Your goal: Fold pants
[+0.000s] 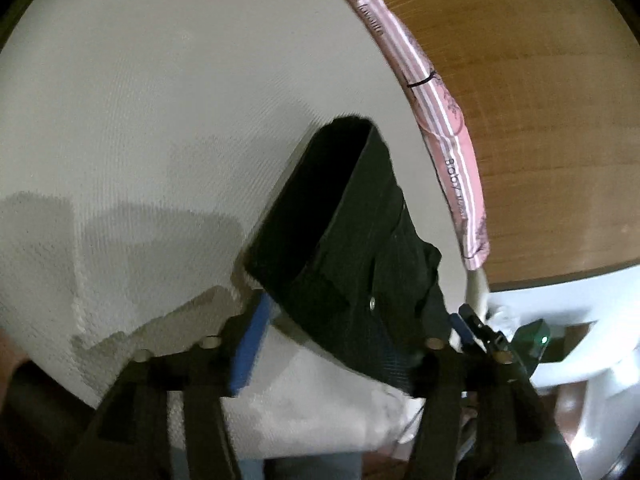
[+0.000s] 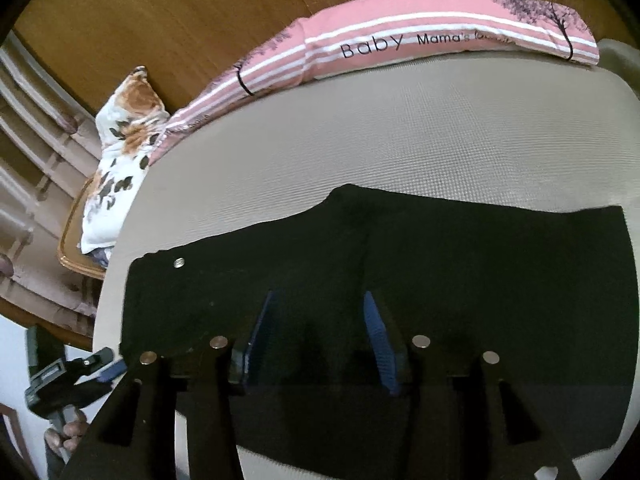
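Left wrist view. 1 pair of black pants [image 1: 352, 248], lying folded on a beige woven mattress [image 1: 160, 120], with a metal rivet showing near the waist end. 1 left gripper [image 1: 348, 344], its 2 blue-padded fingers [image 1: 250, 352] standing well apart; the pants are lying between them, the near pad not pressing on the cloth, the far pad mostly hidden behind it. 1 pink striped bolster [image 1: 436, 100], printed "Baby", running along the mattress edge against a wooden wall [image 1: 540, 120]. 1 white plastic piece [image 1: 580, 320] sitting at lower right.

Right wrist view. The pants [image 2: 440, 260] are spreading wide across the mattress [image 2: 360, 140], the waist end with its rivet at left. 1 right gripper [image 2: 316, 340], hanging over the dark cloth with jaws partly apart; whether the pads are touching the fabric cannot be told. The bolster [image 2: 400, 36] is lying beyond, a floral pillow [image 2: 120, 152] beside its left end. The left gripper [image 2: 80, 372] is showing at lower left.
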A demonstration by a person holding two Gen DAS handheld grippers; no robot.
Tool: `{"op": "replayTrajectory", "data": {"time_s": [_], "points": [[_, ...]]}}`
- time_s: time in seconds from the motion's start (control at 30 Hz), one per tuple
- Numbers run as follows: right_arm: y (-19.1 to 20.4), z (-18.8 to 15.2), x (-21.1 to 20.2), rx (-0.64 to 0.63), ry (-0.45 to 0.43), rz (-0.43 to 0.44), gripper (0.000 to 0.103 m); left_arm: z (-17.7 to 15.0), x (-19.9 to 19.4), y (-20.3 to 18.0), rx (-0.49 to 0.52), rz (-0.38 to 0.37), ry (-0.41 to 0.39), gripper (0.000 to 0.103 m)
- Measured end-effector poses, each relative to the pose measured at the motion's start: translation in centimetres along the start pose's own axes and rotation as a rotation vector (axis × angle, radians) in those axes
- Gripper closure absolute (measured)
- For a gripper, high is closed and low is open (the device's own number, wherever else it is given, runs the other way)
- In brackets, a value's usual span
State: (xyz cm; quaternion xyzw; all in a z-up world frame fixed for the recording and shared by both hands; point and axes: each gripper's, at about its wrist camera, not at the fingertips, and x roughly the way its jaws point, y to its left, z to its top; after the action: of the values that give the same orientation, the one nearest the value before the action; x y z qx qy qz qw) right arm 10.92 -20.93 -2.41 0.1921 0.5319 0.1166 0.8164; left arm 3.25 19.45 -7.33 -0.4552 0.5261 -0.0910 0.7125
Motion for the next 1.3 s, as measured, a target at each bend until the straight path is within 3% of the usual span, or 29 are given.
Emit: {"op": "replayTrajectory", "data": {"time_s": [0.13,0.37,0.67,1.03,1.23,1.3], "points": [[0.6,-1.0,-0.8,0.003,-0.005,0.013,0.054,-0.4,0.7,0.9,-0.05,-0.023,0.009,0.034],[1.2,-2.2,-0.9,0.013,0.003,0.025,0.054,0.2,2.5,1.4,-0.049,-0.021,-0.014,0.034],[2.6,-2.7,-0.1,0.008,0.015,0.027,0.054,1.2,2.9,2.7,-0.06,-0.144,-0.055,0.034],[4.8,-3.2,2.1,-0.016,0.057,0.056,0.054,1.1,3.9,1.6,0.003,-0.1,-0.114,0.037],[4.8,-3.2,2.3,-0.003,0.055,0.065,0.054,1.9,5.1,0.4,-0.038,-0.06,-0.13,0.038],[4.5,-3.2,1.9,0.001,0.045,0.061,0.054,2.0,5.6,-0.2,-0.024,-0.018,-0.129,0.05]]}}
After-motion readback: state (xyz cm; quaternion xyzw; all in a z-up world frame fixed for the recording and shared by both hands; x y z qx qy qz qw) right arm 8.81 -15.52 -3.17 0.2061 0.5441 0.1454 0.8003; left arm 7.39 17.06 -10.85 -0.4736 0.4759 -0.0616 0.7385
